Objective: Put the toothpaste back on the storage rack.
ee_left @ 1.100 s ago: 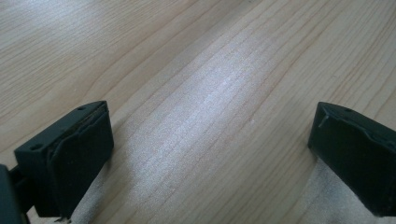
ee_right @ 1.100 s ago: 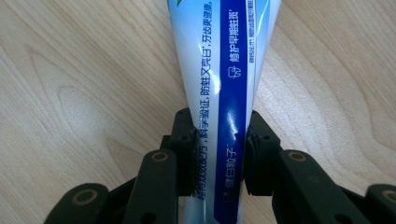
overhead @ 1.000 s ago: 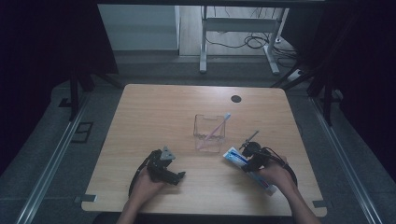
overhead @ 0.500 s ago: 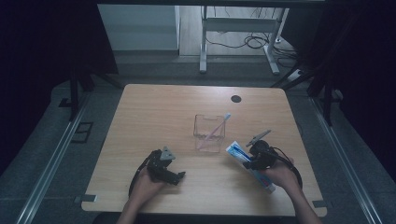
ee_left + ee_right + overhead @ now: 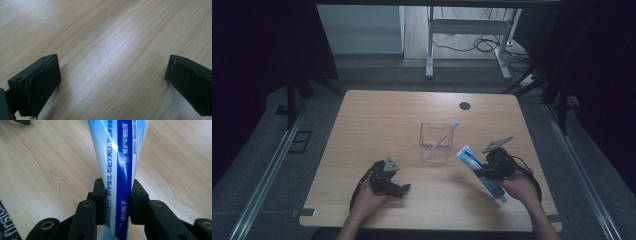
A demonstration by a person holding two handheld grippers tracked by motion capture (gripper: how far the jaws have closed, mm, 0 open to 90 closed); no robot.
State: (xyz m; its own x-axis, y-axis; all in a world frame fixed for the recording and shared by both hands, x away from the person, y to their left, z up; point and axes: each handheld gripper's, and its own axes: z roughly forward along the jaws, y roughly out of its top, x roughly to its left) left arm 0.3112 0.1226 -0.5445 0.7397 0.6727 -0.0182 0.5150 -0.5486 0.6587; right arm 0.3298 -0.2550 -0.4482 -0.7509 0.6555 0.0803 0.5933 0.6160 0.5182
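The right hand-held gripper (image 5: 117, 205) is clenched on the toothpaste tube (image 5: 117, 157), carried flat end first just right of the clear cup (image 5: 436, 142), likely to drop it in beside the toothbrush (image 5: 444, 136). The tube is higher and nearer the cup than a second ago. The left hand-held gripper (image 5: 112, 82) rests released on the tabletop (image 5: 377, 120), well left of the cup.

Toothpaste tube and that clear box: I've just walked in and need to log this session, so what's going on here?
A person works at a wooden table with a gripper in each hand. The right gripper is shut on a blue and white toothpaste tube, held off the table to the right of a clear box with a pink toothbrush leaning in it. The left gripper rests open near the table's front edge, holding nothing.
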